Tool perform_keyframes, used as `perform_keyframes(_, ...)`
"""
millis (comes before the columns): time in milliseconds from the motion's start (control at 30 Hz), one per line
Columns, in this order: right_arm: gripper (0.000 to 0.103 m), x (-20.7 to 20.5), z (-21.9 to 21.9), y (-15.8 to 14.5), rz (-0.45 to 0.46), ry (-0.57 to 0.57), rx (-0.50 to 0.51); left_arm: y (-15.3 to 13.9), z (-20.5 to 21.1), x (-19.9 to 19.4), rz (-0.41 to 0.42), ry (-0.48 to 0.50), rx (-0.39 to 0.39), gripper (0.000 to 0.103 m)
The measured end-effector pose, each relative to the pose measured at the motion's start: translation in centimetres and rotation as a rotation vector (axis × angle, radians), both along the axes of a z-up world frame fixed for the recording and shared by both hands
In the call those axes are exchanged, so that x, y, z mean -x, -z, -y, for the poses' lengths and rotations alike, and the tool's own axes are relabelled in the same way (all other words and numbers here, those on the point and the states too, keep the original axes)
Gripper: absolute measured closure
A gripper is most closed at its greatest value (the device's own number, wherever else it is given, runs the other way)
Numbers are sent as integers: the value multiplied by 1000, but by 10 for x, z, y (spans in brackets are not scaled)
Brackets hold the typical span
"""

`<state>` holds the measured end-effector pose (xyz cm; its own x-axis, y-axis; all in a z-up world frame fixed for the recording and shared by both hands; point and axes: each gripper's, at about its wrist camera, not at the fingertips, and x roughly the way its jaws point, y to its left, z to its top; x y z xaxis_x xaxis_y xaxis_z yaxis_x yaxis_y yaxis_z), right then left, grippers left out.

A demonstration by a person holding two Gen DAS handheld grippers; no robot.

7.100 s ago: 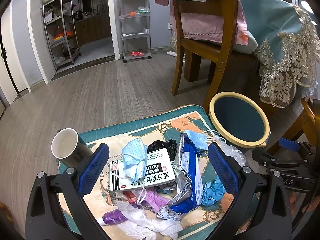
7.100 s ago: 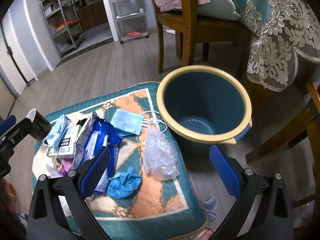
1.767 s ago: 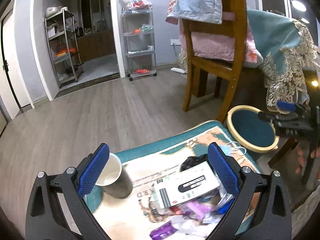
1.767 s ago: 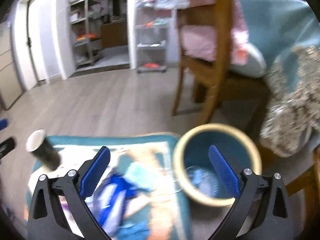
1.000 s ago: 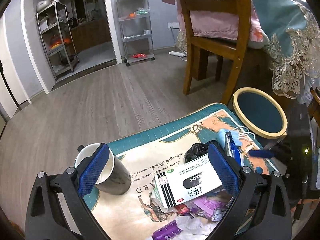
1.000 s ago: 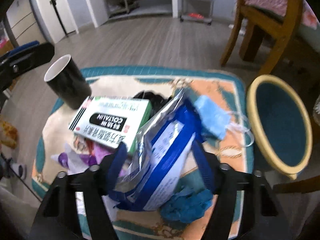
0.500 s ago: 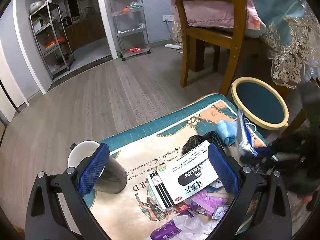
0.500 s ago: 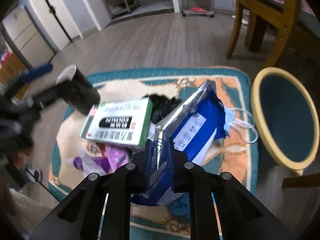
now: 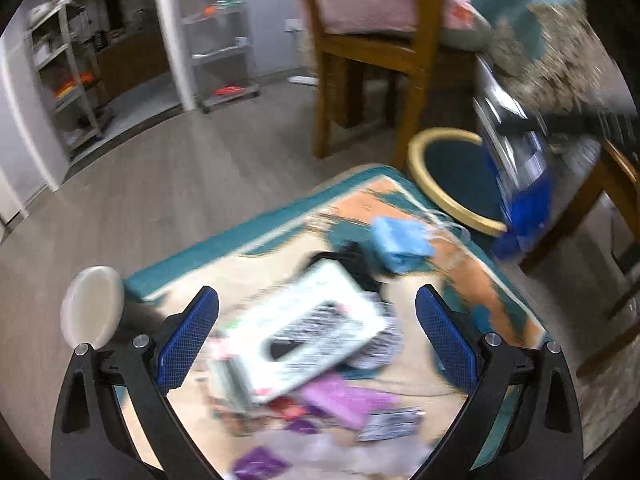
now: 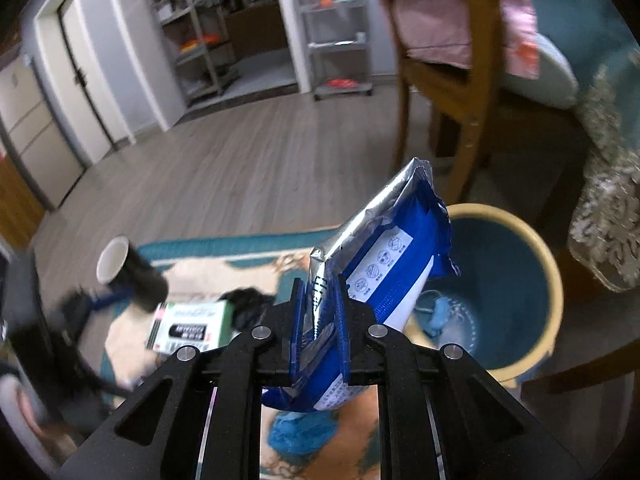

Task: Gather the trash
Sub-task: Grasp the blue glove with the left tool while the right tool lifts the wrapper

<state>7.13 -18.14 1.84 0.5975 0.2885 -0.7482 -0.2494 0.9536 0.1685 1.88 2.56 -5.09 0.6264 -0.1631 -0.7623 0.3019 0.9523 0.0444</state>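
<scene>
The blue foil bag (image 10: pixel 384 276), lying on the mat a second ago, now hangs clamped, apparently beside the bin (image 10: pixel 532 240).

The bin (image 10: pixel 516 292) stands on the floor just off the mat's (image 9: pixel 256 236) far right corner, with the chair (image 9: pixel 372 56) behind it. On the mat, the cup (image 9: pixel 94 308) sits at the far left corner, the box (image 9: pixel 308 328) lies mid-mat, and the face mask (image 9: pixel 400 244) rests near the far right edge, beside the bin.

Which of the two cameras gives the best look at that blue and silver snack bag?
The right wrist view: the blue and silver bag sits sharp and close, pinched in the right hand-held gripper. The left wrist view shows it only far off and blurred, near the bin.
</scene>
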Motion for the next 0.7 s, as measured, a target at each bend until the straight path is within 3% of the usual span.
perform_keyframes(167,87,-1,33,-6,3,72,-22,35,65,12,-75,131,-7,6)
perform_keyframes(333,87,3,65,-10,10,122,-34,69,118,29,-125,304,-131,6)
perform_keyframes(533,87,8,93,-13,9,147,-50,88,130,23,-177,295,-177,8)
perform_keyframes(600,87,10,100,-16,9,148,-59,89,128,18,-196,274,-162,15)
perform_keyframes(700,87,12,104,-17,12,147,-67,90,126,11,-233,251,-131,38)
